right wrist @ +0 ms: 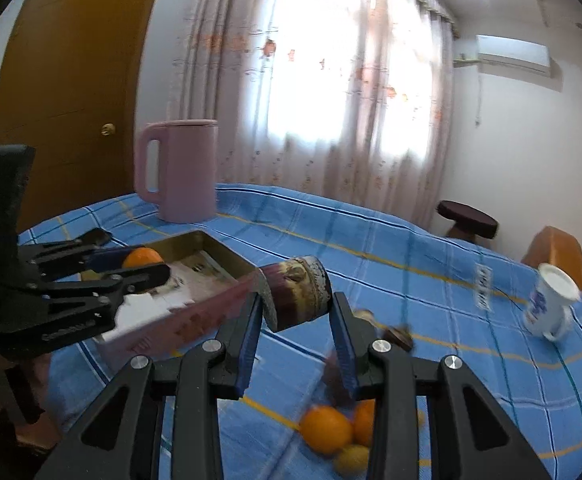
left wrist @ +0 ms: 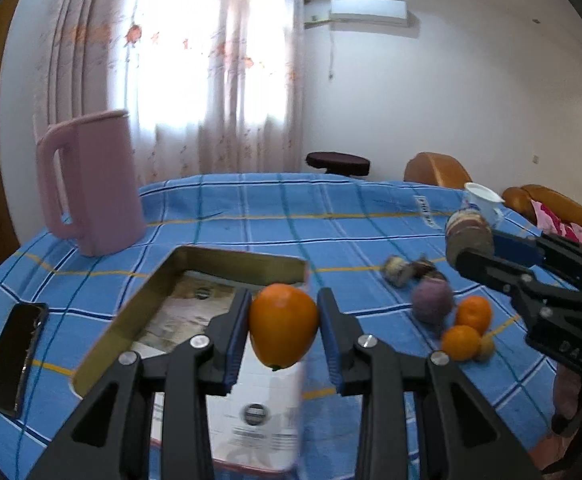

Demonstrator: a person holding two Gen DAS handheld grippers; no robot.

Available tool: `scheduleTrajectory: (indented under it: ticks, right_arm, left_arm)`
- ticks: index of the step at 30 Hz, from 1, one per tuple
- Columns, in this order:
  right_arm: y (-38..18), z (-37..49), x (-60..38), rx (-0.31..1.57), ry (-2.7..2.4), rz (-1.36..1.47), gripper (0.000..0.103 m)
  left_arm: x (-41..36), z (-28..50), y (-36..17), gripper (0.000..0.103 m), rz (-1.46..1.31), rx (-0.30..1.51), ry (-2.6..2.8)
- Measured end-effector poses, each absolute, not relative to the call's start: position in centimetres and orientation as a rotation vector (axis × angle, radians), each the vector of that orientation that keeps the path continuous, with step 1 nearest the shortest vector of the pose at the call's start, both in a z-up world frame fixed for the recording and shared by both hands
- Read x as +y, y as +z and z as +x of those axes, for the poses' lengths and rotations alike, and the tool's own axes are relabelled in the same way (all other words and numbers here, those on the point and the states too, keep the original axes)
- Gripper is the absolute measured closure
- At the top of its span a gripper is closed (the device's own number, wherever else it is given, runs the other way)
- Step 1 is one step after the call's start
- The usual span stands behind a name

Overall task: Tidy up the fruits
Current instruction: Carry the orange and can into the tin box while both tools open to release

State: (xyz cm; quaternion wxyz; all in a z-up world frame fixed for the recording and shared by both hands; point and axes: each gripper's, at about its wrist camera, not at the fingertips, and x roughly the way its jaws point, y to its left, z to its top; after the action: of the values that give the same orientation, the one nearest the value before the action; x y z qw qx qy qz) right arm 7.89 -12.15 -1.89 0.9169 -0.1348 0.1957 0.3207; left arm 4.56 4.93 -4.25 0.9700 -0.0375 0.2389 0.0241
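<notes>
My left gripper (left wrist: 283, 332) is shut on an orange (left wrist: 283, 326) and holds it above the near right corner of an open rectangular tin box (left wrist: 227, 264). It also shows in the right wrist view (right wrist: 131, 266), over the box (right wrist: 215, 292). My right gripper (right wrist: 297, 312) is shut on a dark purple-brown halved fruit (right wrist: 297, 294), held in the air; in the left wrist view the fruit (left wrist: 469, 236) is at right. Two oranges (left wrist: 465, 330) and a small yellow fruit (left wrist: 485, 347) lie on the blue cloth, with a purple fruit (left wrist: 431, 300) and brown pieces (left wrist: 407, 270) behind.
A pink jug (left wrist: 91, 184) stands at the table's far left. A black phone (left wrist: 15, 356) lies left of the box. A white cup (right wrist: 547, 304) is at the far right. Chairs and a stool (left wrist: 337, 162) stand beyond the table.
</notes>
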Motion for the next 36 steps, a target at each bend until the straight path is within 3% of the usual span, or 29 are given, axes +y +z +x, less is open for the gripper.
scheduleTrajectory:
  ticks: [14, 36]
  right_arm:
    - [-2.6, 10.1, -3.3, 0.469, 0.758, -0.353, 0.067]
    - [-6.7, 10.9, 1.4, 0.599, 0.798, -0.458, 0.066]
  left_arm:
    - [10.6, 6.3, -5.3, 0.068, -0.114, 0.56, 0.117]
    - [12.8, 7.4, -7.2, 0.068, -0.128, 0.637, 0.137]
